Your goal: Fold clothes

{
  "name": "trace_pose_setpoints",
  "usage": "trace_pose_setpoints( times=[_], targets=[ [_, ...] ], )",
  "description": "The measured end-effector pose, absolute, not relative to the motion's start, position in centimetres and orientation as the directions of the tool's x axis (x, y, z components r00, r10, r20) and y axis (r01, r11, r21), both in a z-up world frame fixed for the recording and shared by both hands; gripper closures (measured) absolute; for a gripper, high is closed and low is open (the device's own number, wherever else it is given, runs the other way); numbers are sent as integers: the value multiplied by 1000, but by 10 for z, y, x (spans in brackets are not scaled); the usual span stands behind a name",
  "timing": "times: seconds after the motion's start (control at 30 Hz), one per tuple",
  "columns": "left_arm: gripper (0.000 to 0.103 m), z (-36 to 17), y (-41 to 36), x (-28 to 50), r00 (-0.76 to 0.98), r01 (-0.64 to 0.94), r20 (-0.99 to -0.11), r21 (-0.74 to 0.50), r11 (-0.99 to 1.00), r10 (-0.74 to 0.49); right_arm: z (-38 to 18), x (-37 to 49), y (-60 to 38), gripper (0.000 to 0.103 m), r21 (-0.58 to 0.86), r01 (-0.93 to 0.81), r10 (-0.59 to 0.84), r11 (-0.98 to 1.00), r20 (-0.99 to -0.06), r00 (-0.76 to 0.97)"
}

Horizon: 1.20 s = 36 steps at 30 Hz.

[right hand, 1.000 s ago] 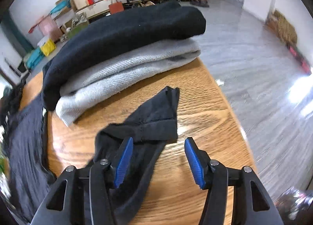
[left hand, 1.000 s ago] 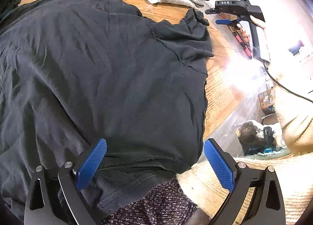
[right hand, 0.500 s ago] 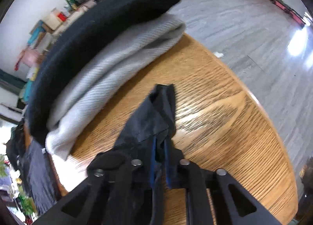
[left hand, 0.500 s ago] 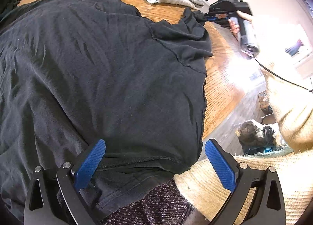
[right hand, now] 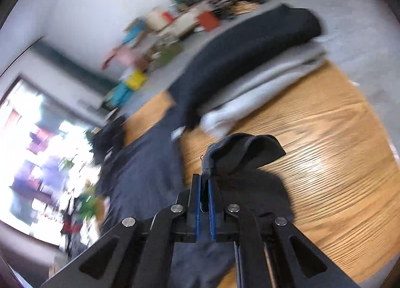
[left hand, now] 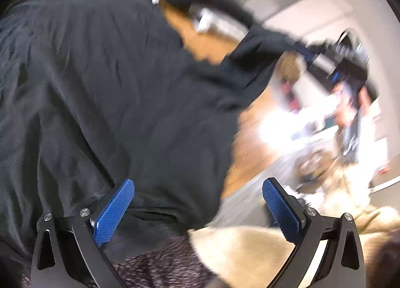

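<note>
- A black T-shirt [left hand: 105, 82] lay spread over most of the round wooden worktop [right hand: 332, 163], its body flat but rumpled, with the hem hanging off the near edge by the person's lap.
- The right claw [right hand: 203, 203] was clenched on one short sleeve [right hand: 245, 153] of that shirt; cloth was pinched between the blue pads, and the sleeve's cuff stood up in a hump just ahead of them.
- From the left wrist view the sleeve looked stretched out and lifted away from the shirt's body toward the right claw [left hand: 310, 56], clear of the wood beneath it.
- The left claw [left hand: 197, 205] was released, its blue fingers [left hand: 112, 213] spread wide and poised at the shirt's hem, gripping nothing that I could see.
- At the far side of the worktop sat a stack of two folded garments: a black sweater [right hand: 250, 47] on top of a grey sweater [right hand: 270, 82]. Those looked finished and set aside.
- As I judged it, the pile was partly done: two pieces lay folded, and the T-shirt was open, with no crease across its body.
- For the shirt, the sleeves, both sides and the length seemed left to fold.
- Both views were smeared with motion, so whether the sleeve was being straightened outward or carried inward across the chest I could not tell.
</note>
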State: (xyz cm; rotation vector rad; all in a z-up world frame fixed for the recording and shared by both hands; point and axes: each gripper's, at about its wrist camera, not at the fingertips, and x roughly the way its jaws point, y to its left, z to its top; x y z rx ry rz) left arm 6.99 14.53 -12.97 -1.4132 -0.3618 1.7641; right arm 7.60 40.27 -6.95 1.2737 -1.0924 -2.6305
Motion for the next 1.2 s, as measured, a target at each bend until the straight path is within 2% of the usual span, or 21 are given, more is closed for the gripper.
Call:
trace_pose_setpoints(
  times=[0.07, 0.27, 0.4, 0.5, 0.57, 0.63, 0.67, 0.73, 0.83, 0.9, 1.0, 1.1, 1.2],
  targets=[
    [2, -119, 136, 71, -80, -413, -643, -674, -612, 762, -67, 74, 375, 96, 625, -202, -369, -754, -658, -657],
    [2, -95, 125, 78, -239, -435, -672, -571, -696, 701, -61, 64, 292, 96, 667, -16, -531, -745, -608, -591],
    [2, -79, 118, 83, -342, -438, -677, -499, -748, 652, -65, 57, 252, 96, 678, 54, -591, -733, -596, -545],
    [2, -67, 112, 86, -418, -433, -673, -443, -785, 610, -62, 61, 226, 96, 646, 92, -590, -758, -619, -518],
    [2, -77, 104, 86, -415, -405, -696, -435, -804, 586, -62, 63, 218, 93, 613, 108, -574, -783, -644, -505],
    [2, -89, 95, 85, -412, -375, -731, -408, -832, 544, -63, 66, 217, 81, 553, 110, -524, -826, -681, -512],
    [2, -93, 93, 84, -412, -363, -747, -390, -846, 521, -66, 67, 220, 71, 512, 98, -482, -854, -705, -520],
    [2, -101, 90, 80, -403, -345, -769, -375, -860, 497, -77, 69, 230, 63, 430, 45, -388, -902, -757, -527],
    [2, -110, 89, 71, -358, -319, -769, -433, -843, 530, -111, 71, 254, 62, 411, -64, -337, -909, -818, -467],
    [2, -113, 89, 63, -327, -286, -762, -484, -827, 559, -136, 75, 273, 62, 501, -146, -402, -853, -809, -429],
    [2, -116, 92, 51, -303, -248, -760, -519, -818, 575, -176, 87, 306, 62, 664, -285, -541, -691, -737, -406],
    [2, -116, 97, 46, -294, -239, -767, -518, -821, 570, -202, 96, 316, 61, 698, -358, -566, -620, -714, -412],
    [2, -112, 100, 49, -340, -233, -786, -461, -856, 516, -212, 97, 312, 61, 730, -369, -593, -575, -683, -426]
  ],
)
